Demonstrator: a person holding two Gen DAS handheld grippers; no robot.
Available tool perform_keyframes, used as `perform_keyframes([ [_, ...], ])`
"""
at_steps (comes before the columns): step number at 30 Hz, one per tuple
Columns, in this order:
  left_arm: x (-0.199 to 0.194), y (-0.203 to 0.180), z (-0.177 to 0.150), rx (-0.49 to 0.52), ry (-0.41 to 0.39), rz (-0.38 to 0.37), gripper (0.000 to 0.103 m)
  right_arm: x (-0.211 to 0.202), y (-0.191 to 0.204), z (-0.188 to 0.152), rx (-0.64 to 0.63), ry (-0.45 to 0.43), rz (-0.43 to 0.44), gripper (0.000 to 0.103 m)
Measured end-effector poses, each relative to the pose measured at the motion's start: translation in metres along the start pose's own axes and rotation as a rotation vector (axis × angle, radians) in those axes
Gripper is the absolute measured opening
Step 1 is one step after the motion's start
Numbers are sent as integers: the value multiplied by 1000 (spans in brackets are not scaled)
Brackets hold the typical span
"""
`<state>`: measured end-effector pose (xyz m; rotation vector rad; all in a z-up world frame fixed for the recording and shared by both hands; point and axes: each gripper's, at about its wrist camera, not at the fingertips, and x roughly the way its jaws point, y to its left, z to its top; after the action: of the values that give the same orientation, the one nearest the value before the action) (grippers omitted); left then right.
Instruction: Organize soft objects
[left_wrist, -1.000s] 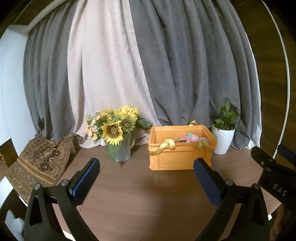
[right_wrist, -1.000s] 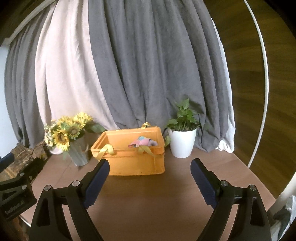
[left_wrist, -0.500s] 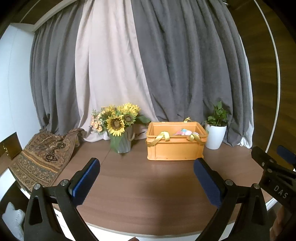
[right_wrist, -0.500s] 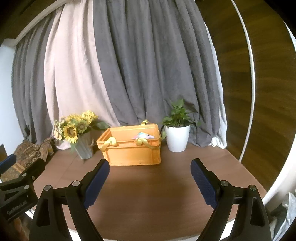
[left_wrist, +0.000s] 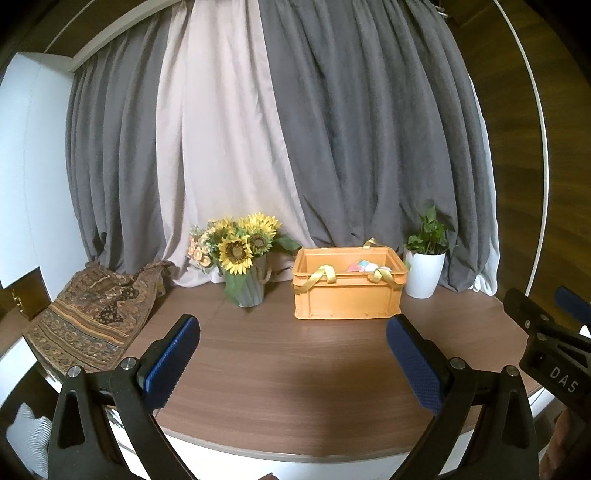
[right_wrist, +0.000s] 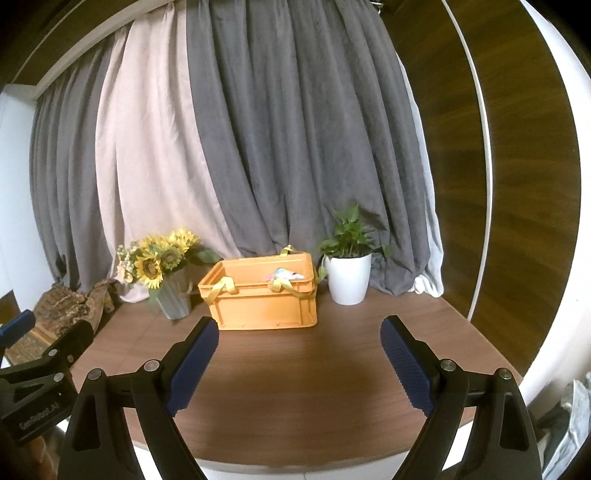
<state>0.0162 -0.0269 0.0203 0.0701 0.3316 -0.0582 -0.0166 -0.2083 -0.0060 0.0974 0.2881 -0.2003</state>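
Observation:
An orange crate (left_wrist: 347, 295) (right_wrist: 262, 299) with yellow ribbon handles stands at the back of the wooden table (left_wrist: 295, 369). Pastel soft toys (left_wrist: 364, 266) (right_wrist: 284, 274) peek over its rim. My left gripper (left_wrist: 291, 328) hangs open over the table's front edge, well short of the crate, with nothing between its blue pads. My right gripper (right_wrist: 298, 330) is open and empty too, at the same distance from the crate. Each gripper shows at the other view's edge.
A vase of sunflowers (left_wrist: 243, 258) stands left of the crate and a white potted plant (left_wrist: 424, 266) right of it. A patterned cloth (left_wrist: 92, 314) drapes over the table's left side. Grey and pale curtains hang behind. The table's rounded front edge lies just below the grippers.
Both grippers have pulled back from the crate, which now looks smaller and farther away; the table's front edge has come into view. Both stayed open.

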Motion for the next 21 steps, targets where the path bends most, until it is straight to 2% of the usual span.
perform_keyframes([
  [21, -17, 1, -1, -4, -16, 10, 103, -16, -2, 0, -13, -18, 19, 90],
])
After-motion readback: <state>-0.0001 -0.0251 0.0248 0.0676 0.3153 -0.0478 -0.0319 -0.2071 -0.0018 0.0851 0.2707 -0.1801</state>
